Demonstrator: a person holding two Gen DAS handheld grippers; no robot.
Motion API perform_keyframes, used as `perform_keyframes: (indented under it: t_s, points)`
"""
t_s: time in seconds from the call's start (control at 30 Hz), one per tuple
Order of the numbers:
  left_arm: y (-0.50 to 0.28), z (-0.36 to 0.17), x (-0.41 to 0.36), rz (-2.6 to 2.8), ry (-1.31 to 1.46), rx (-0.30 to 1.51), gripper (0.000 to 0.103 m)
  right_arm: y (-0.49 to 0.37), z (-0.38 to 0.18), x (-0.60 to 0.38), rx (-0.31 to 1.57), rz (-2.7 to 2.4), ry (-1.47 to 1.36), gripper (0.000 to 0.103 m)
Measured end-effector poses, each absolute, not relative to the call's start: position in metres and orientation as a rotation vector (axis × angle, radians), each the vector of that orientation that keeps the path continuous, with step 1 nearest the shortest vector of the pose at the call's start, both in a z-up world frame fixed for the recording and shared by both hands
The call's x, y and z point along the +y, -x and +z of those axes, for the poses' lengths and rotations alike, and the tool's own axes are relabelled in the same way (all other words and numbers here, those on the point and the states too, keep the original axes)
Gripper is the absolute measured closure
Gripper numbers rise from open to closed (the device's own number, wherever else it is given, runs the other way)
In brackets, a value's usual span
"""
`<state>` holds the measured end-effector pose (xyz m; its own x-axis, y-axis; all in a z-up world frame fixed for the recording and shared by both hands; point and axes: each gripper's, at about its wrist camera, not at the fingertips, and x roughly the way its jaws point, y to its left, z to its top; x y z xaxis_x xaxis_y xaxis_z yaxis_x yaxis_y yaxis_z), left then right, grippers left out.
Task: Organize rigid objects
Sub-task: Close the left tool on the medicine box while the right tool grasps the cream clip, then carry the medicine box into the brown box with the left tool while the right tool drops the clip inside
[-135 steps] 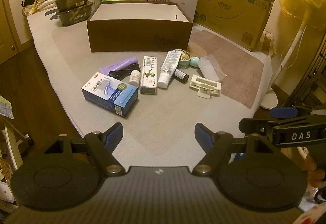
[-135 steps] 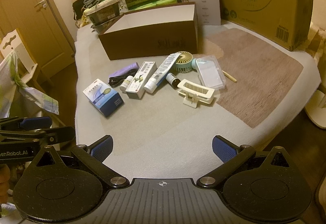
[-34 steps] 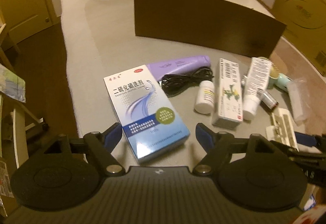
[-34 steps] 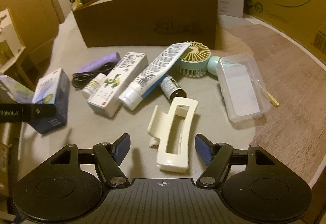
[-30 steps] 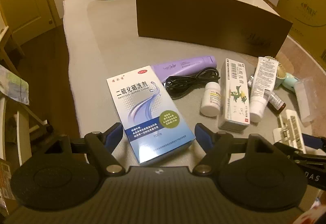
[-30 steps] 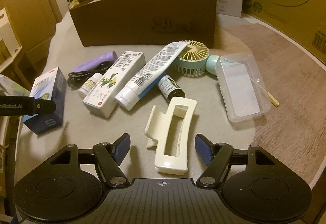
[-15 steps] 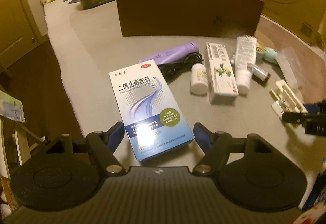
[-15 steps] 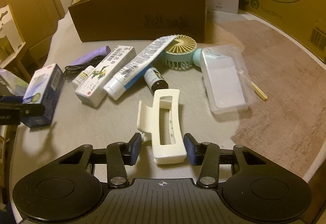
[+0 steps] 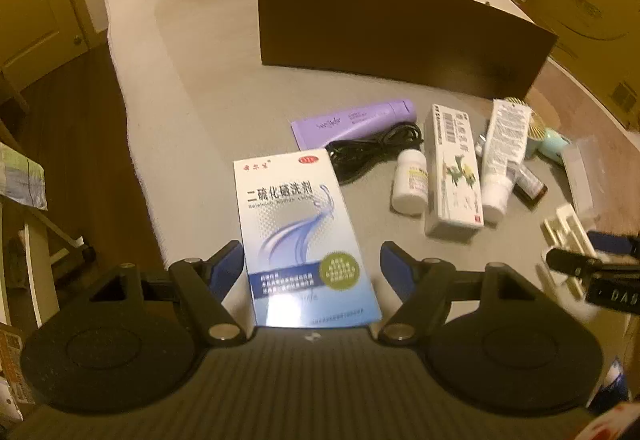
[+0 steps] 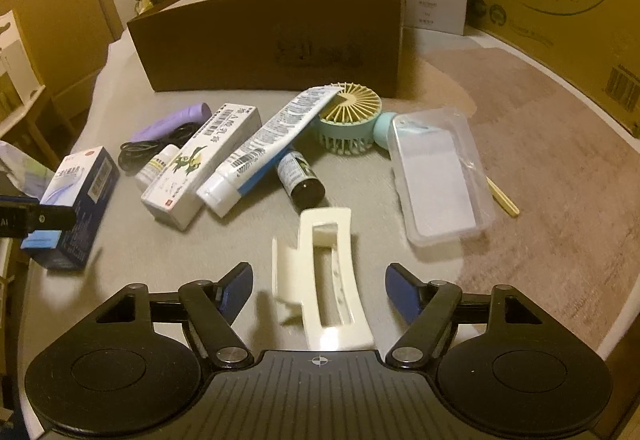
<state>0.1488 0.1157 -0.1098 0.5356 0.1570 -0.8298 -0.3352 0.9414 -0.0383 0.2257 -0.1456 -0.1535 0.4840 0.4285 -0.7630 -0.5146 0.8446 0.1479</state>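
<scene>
Left claw [image 9: 312,264] gapes wide astride the blue box [image 9: 298,236]; right claw [image 10: 319,288] gapes likewise around the cream hair clip [image 10: 326,280].

Blurred right claw [image 9: 600,272] over hair clip [image 9: 568,228]

Right gripper [image 10: 319,282] fingers spread around cream hair clip [image 10: 325,280].

Dim warm light; wooden door [image 10: 76,0], dark wood floor [image 9: 72,128].
</scene>
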Motion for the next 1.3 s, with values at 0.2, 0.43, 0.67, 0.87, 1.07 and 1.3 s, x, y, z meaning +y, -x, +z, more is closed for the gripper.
perform_keyframes:
  t_s: [0.2, 0.43, 0.67, 0.87, 1.07, 1.3]
  points:
    - [-0.165, -0.117, 0.115, 0.321, 0.147, 0.981, 0.030, -0.231, -0.158, -0.140, 0.935, 0.554, 0.097, 0.033]
    - [-0.169, -0.120, 0.109, 0.319, 0.074, 0.986, 0.037, -0.231, -0.157, -0.138, 0.944, 0.541, 0.126, 0.061]
    - [-0.153, -0.106, 0.097, 0.312, 0.025, 0.960, 0.040, -0.219, -0.141, -0.138, 0.926, 0.549, 0.134, 0.061]
    - [-0.135, -0.074, 0.082, 0.303, -0.003, 0.897, 0.040, -0.200, -0.110, -0.140, 0.866, 0.573, 0.121, 0.061]
    - [-0.110, -0.036, 0.058, 0.287, -0.035, 0.809, 0.040, -0.172, -0.073, -0.151, 0.793, 0.597, 0.093, 0.061]
    - [-0.099, -0.007, 0.040, 0.263, -0.059, 0.755, 0.040, -0.154, -0.045, -0.159, 0.746, 0.620, 0.064, 0.061]
